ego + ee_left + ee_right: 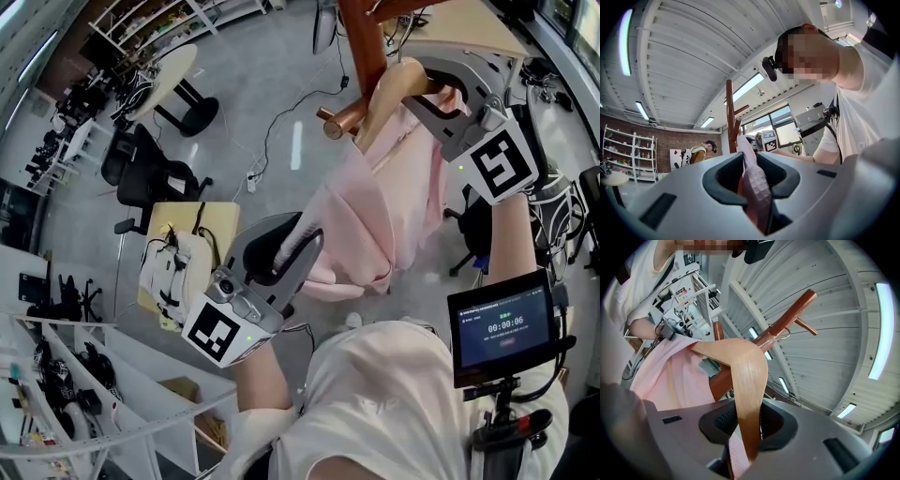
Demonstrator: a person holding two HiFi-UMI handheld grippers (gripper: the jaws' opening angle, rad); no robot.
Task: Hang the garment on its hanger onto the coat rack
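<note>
**A:** Where's the hanger (750,380)?

**B:** Up against the rack (787,319), beside its pegs. The right claw (747,423) is clamped on one wooden arm. The left claw (752,176) pinches a fold of the garment (375,216), below the rack.

**A:** What are the risks?

**B:** I can't tell whether the hook sits on a peg. If the right claw lets go too soon, everything probably drops. A tug from the left claw could drag the garment off.

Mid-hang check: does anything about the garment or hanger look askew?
Yes. The pink garment sits lopsided: the arm of the wooden hanger clamped in the right gripper is mostly bare wood, while fabric covers the other arm. The left gripper pinches a fold, bunching the cloth sideways. Nothing looks damaged.
</note>
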